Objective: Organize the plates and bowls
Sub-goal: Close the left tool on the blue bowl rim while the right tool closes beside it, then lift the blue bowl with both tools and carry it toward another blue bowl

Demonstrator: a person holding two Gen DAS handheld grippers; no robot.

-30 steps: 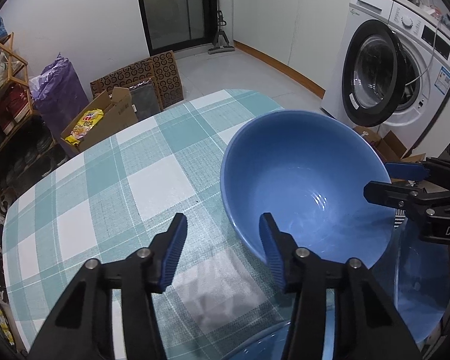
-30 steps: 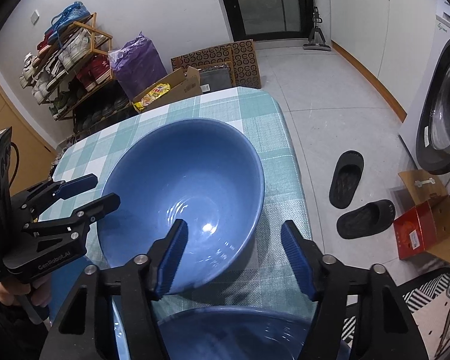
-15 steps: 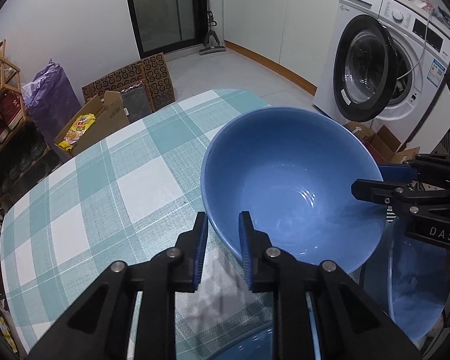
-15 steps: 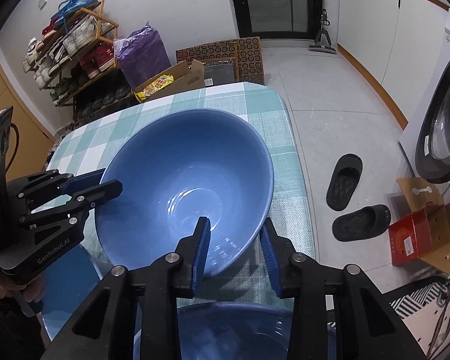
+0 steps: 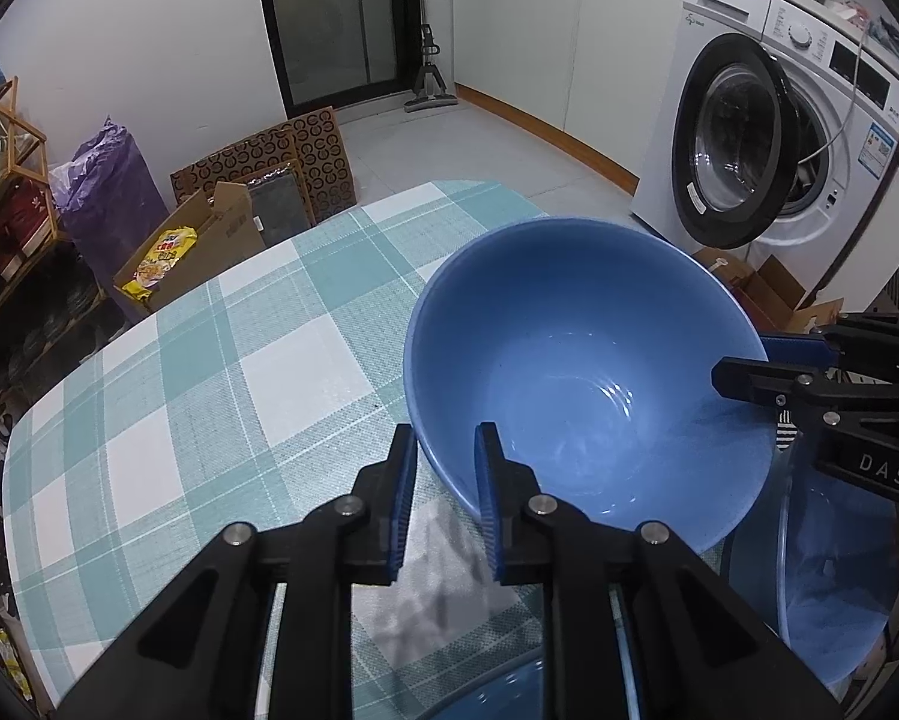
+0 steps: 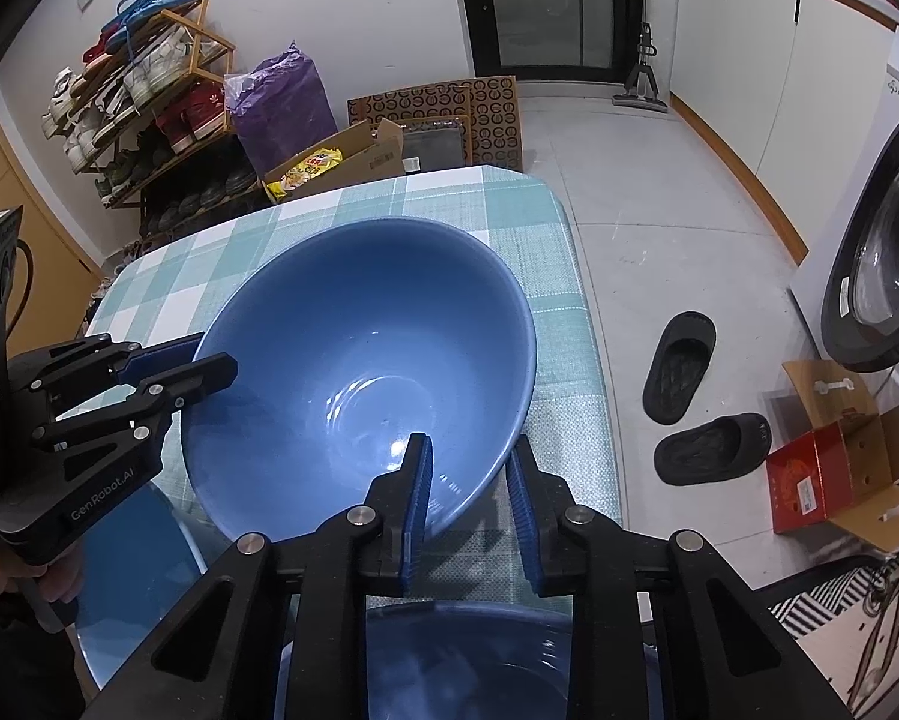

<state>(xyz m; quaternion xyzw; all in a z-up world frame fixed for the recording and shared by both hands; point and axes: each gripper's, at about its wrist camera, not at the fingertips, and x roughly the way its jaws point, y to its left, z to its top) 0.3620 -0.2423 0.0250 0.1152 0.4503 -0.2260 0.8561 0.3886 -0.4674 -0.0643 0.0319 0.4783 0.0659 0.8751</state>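
A large blue bowl [image 5: 581,372] [image 6: 353,360] sits tilted over the checked tablecloth [image 5: 209,390]. My left gripper [image 5: 446,450] is shut on the bowl's near-left rim, one pad inside and one outside. From the right wrist view, the left gripper [image 6: 215,357] bites the rim on the left. My right gripper [image 6: 470,450] is closing on the opposite rim, with the bowl wall between its pads and touching both. The left wrist view shows the right gripper [image 5: 743,360] on the bowl's right edge.
A second blue bowl [image 6: 467,660] lies under my right gripper, and a blue plate [image 6: 131,558] lies lower left. The table's right edge [image 6: 593,360] drops to a floor with slippers [image 6: 677,372]. A washing machine [image 5: 779,138] stands with its door open, near cardboard boxes and a shoe rack.
Both grippers went from wide open to closed around the blue bowl's rim. The bowl now sits between them, gripped on two sides; neither hand travelled.
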